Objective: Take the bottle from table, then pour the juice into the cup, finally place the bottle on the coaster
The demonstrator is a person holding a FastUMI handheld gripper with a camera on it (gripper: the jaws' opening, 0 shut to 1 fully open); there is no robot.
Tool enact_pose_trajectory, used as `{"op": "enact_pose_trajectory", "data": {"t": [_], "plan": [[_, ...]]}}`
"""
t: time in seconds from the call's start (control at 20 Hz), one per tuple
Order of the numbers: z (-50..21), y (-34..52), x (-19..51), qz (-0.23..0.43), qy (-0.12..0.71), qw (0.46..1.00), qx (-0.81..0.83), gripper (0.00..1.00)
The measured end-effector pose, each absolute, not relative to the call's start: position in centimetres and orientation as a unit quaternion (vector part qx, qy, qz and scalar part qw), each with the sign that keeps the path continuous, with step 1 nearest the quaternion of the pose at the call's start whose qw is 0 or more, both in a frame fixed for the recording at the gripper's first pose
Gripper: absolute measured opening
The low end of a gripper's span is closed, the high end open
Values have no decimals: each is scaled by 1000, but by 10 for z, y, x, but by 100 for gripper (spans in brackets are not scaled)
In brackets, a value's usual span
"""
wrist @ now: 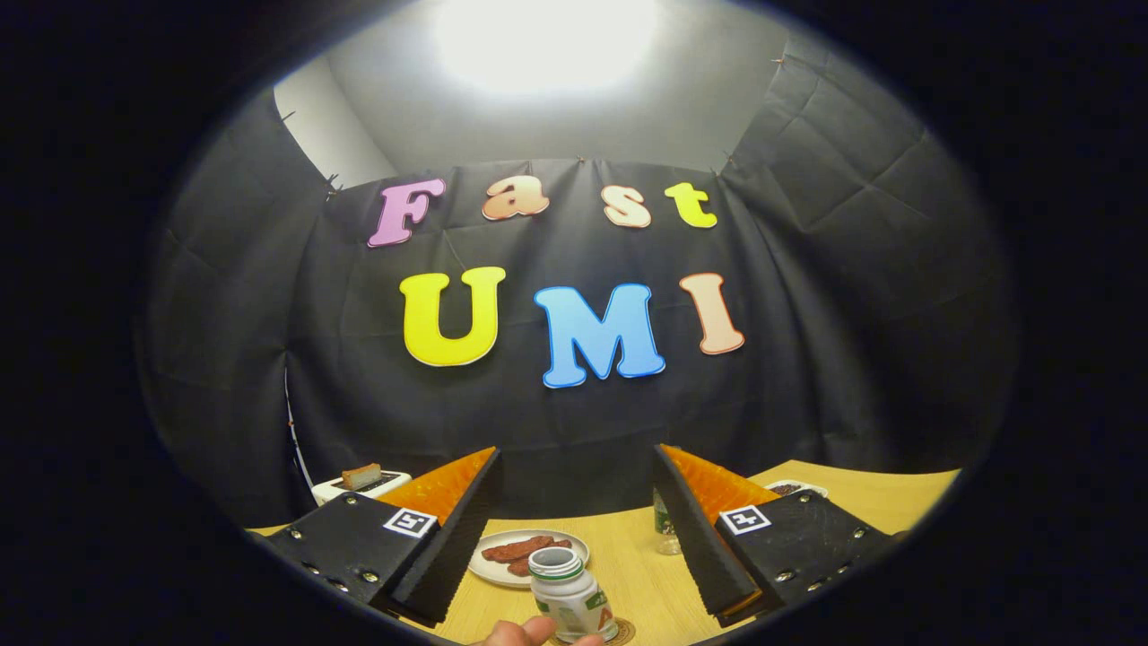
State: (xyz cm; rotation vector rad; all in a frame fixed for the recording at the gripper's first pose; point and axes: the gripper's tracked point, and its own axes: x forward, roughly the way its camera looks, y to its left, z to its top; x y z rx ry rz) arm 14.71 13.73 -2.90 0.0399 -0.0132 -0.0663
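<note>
I see a counter [646, 574] that is light yellow wood with thin lines in it. The bottle [568, 597] between my claw's [574, 538] open fingers is white, with a green ring around its open top and a label of green, white and a bit of red. It stands on a brown coaster [622, 633] with a dotted edge. Beyond it sits a white plate [493, 567] with dark red-brown strips [523, 550] on it. A clear cup [665, 529] stands by one finger. Far off is a white toaster [359, 487] with a tan slice [360, 475] in it. Each finger carries a small black-and-white square tag [409, 522].
</note>
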Motion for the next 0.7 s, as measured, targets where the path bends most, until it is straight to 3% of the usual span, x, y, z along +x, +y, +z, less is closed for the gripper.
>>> {"op": "enact_pose_trajectory", "data": {"t": [0.35, 0.7], "plan": [[3, 75, 131, -55, -11, 998, -17, 99], [-6, -53, 88, -63, 0, 984, -169, 99]]}}
